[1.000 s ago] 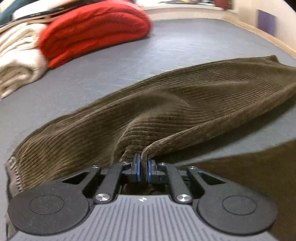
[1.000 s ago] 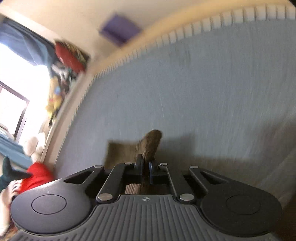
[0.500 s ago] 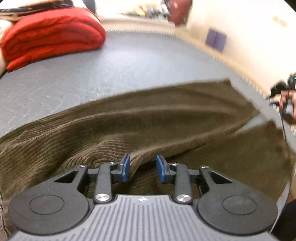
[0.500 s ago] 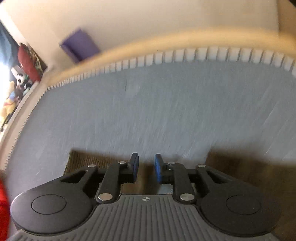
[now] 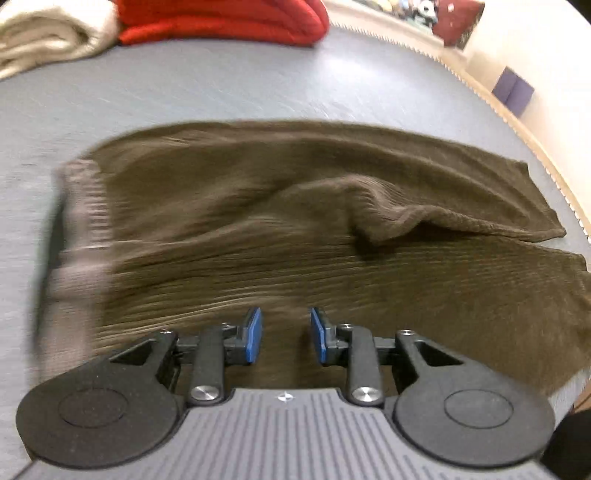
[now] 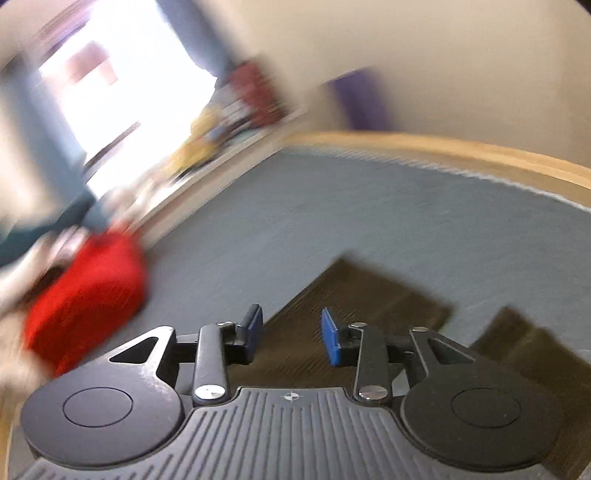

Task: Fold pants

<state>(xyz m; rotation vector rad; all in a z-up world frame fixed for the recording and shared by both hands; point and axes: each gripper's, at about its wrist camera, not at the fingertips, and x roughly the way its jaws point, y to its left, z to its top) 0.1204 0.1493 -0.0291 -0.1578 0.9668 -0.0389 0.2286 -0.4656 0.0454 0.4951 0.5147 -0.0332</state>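
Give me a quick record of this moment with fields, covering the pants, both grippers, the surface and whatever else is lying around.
pants: brown corduroy pants, lying lengthwise on the surface, one leg laid partly over the other, rumpled ridge mid-leg
left gripper: left gripper open, empty, over the pants
right gripper: right gripper open, empty, above the leg ends
surface: grey mat with a pale wooden edge
other items: folded red blanket beside a cream blanket at the far end

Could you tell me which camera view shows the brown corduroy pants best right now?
The left wrist view: the brown corduroy pants lie across the grey surface from waistband to both leg ends, one leg partly over the other. The right wrist view shows only the two leg ends, blurred.
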